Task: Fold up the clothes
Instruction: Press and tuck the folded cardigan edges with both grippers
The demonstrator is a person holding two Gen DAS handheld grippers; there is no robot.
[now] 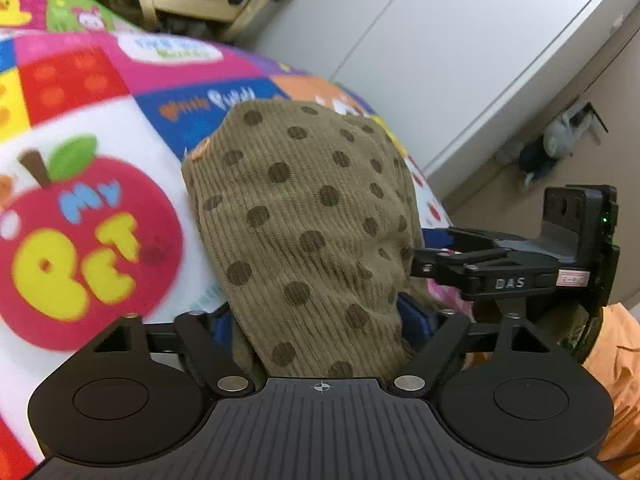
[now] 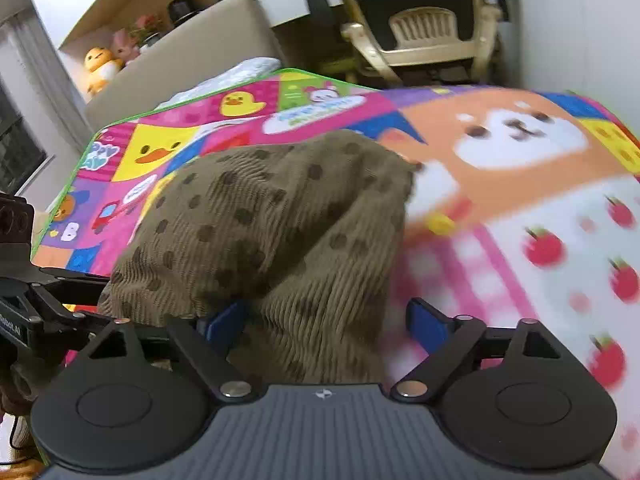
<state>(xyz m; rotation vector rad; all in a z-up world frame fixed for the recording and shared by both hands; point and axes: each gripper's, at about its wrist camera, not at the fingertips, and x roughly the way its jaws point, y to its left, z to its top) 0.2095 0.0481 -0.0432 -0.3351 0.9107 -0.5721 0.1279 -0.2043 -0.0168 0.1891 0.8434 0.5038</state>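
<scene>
olive-brown dotted corduroy garment point(image 1: 304, 216) hangs bunched over the colourful cartoon play mat point(image 1: 80, 208), long axis running away from both grippers. left gripper point(image 1: 320, 328) clamped on its near edge; right gripper point(image 2: 326, 320) stands apart, cloth draped over its left finger only.

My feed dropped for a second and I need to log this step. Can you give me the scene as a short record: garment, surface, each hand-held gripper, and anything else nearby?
garment: olive corduroy cloth with dark dots, bunched up, lifted over the mat
surface: bright cartoon play mat
left hand-held gripper: fingers mostly hidden by cloth; grip cannot be confirmed
right hand-held gripper: jaws apart, cloth draped over the left finger
nearby: orange cloth at right edge; beige plastic chair beyond the mat
</scene>
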